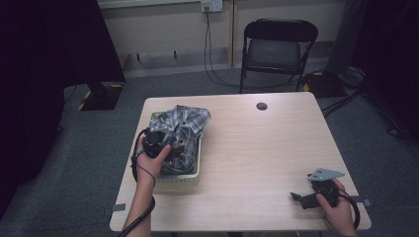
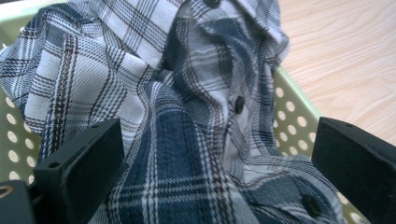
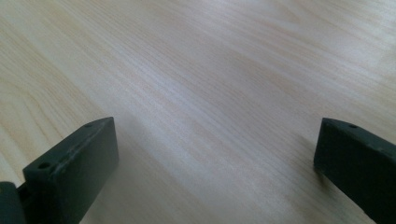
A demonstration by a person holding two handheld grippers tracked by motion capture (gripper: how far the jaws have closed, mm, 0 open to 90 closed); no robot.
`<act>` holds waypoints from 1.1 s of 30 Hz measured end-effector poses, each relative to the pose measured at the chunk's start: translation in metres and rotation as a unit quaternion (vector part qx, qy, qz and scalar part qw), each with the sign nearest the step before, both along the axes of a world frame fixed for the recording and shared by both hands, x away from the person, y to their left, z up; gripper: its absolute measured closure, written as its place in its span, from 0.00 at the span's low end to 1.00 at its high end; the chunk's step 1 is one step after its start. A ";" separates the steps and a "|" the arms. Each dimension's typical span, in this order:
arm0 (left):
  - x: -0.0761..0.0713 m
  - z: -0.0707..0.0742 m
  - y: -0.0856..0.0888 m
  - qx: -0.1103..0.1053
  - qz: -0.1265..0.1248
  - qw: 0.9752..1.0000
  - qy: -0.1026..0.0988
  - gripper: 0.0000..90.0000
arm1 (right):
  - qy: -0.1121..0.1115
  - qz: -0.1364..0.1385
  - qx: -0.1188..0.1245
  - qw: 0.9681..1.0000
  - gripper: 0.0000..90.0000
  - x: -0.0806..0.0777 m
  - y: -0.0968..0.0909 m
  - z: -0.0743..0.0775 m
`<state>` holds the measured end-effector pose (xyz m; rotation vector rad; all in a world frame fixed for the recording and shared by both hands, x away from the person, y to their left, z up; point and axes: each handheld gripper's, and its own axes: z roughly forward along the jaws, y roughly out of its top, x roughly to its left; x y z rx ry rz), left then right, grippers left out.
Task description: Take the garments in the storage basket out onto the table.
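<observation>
From the high view, the left gripper (image 1: 159, 141) hangs over a plaid shirt (image 1: 190, 121) bunched in a pale green basket (image 1: 184, 178) at the table's (image 1: 257, 148) left side, while the right gripper (image 1: 316, 193) rests low near the front right corner, well apart from the basket. In the left gripper view, the jaws stand wide apart with folds of the shirt (image 2: 187, 116) lying between and just ahead of them, nothing pinched yet; the perforated basket wall (image 2: 292, 116) shows beyond the right jaw. In the right gripper view, the jaws are spread wide over bare wood (image 3: 196, 84), holding nothing. The step in hand looks like reaching for the shirt to lift it out; the next move calls for lowering the left jaws into the folds and closing on a thick ridge of cloth
</observation>
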<state>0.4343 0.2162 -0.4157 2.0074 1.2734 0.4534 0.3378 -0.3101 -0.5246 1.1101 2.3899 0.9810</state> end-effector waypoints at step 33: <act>0.040 -0.026 -0.019 0.029 0.016 0.996 0.081 0.00 | 0.000 0.000 0.000 1.000 0.00 0.000 0.000 0.000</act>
